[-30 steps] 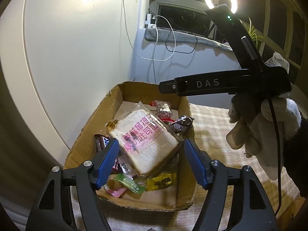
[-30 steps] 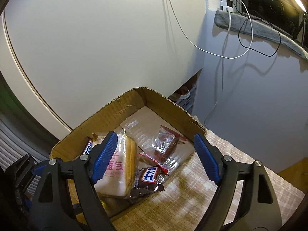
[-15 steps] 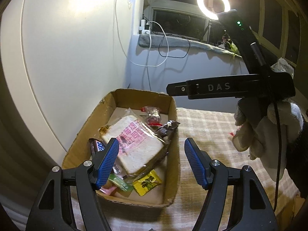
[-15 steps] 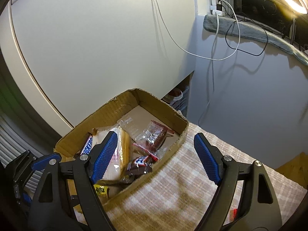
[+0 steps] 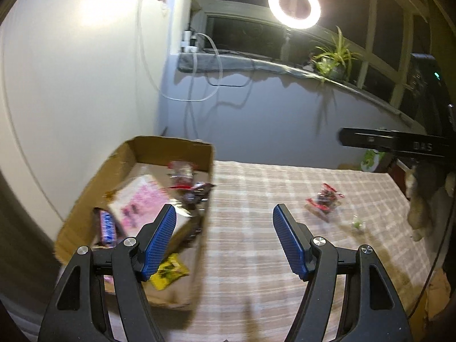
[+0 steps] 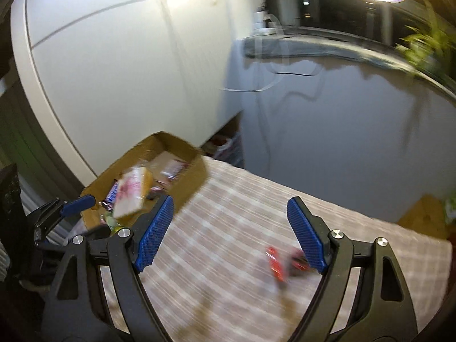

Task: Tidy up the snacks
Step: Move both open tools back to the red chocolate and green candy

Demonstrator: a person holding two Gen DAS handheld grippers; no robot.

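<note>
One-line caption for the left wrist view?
Open left hand-held gripper above checked tablecloth, beside snack-filled cardboard box; red-wrapped snack lies loose.

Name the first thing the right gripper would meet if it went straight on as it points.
Probably the checked tablecloth: the open right gripper points at bare cloth, with the red snack packet off toward its right finger.

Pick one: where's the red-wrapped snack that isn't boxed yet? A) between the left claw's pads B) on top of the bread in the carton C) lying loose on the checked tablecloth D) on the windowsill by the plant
C: the red-wrapped snack lies on the checked tablecloth, well right of the cardboard box, and both the left claw and the right claw are open and empty.
</note>
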